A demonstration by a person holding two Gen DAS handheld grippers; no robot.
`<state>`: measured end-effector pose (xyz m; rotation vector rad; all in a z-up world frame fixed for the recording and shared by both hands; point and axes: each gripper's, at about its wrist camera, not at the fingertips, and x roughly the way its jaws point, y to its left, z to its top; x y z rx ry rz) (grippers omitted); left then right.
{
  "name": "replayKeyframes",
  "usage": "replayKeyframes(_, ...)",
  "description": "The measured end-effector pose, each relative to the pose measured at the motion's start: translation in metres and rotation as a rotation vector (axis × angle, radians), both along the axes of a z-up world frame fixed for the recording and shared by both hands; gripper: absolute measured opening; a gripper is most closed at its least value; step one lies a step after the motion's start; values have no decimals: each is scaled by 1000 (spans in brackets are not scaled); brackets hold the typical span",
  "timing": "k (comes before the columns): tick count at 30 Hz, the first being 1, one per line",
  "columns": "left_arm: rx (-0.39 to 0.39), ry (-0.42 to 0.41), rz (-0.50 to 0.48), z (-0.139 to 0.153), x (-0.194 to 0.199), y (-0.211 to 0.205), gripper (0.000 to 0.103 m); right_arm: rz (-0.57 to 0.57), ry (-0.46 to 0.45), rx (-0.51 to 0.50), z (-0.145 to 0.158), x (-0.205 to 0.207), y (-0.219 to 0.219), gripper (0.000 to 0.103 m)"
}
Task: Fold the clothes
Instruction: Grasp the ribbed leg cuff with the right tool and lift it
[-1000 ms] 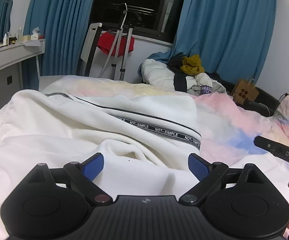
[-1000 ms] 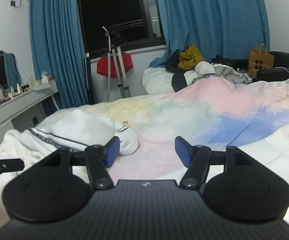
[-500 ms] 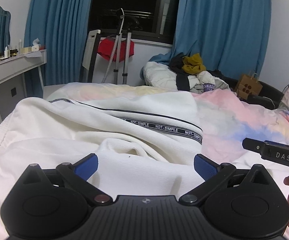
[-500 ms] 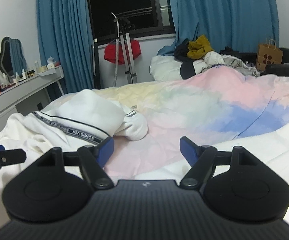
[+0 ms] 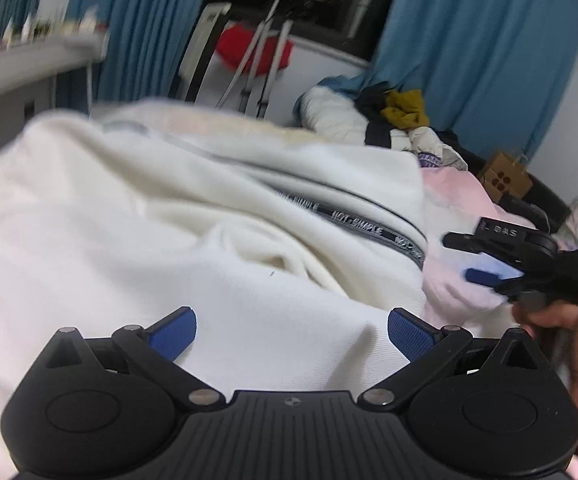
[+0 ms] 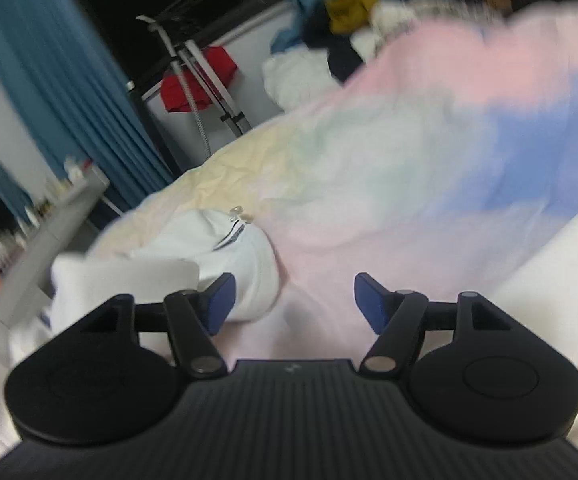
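A white garment [image 5: 161,216] with a black "NOT-SIMPLE" band [image 5: 369,232] lies rumpled on the bed. My left gripper [image 5: 292,330] hovers over its near fold, jaws wide open, with nothing between the blue pads. In the right wrist view the garment's sleeve end [image 6: 249,264] lies just beyond the left fingertip [image 6: 219,300]. My right gripper [image 6: 295,300] is over the pastel bedspread [image 6: 409,180]; its jaws are closing with nothing between them. The left wrist view shows the right gripper [image 5: 497,256] turned on its side beside the garment's right edge, held by a hand [image 5: 569,340].
A heap of mixed clothes [image 5: 401,112] sits at the far end of the bed. Behind it hang blue curtains [image 5: 469,60]. A dresser [image 5: 29,64] stands at the left, a stand with a red cloth [image 5: 249,52] by the window, a paper bag [image 5: 505,176] far right.
My right gripper has rolled and swung left toward the garment, so the sleeve end now lies by its left finger. The left gripper's jaws spread a little wider and it dipped slightly.
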<state>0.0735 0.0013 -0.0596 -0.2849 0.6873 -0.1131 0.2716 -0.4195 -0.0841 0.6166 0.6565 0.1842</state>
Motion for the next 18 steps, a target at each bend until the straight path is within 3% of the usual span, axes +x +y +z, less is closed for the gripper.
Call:
replayKeyframes(2, -23, 12, 10, -5, 5, 2, 103, 27, 24, 103, -13, 19, 1, 69)
replayKeyframes(6, -26, 10, 15, -12, 14, 4, 103, 71, 56, 121, -29, 49, 20, 65)
replayKeyframes(7, -24, 5, 14, -13, 15, 4, 103, 80, 48, 110, -29, 52, 25, 42)
replayKeyframes(8, -22, -2, 12, -15, 17, 4, 103, 89, 33, 95, -28, 54, 29, 29)
replayKeyframes(9, -19, -4, 9, -16, 19, 4, 103, 97, 18, 80, -26, 55, 34, 18)
replayKeyframes(10, -16, -4, 6, -17, 20, 4, 103, 100, -7, 69, -22, 54, 37, 14)
replayKeyframes(14, -24, -24, -8, -15, 20, 4, 103, 28, -181, 51, 23, 40, 22, 13)
replayKeyframes(18, -48, -87, -33, -7, 11, 5, 103, -115, -318, 52, 74, 21, -24, 12)
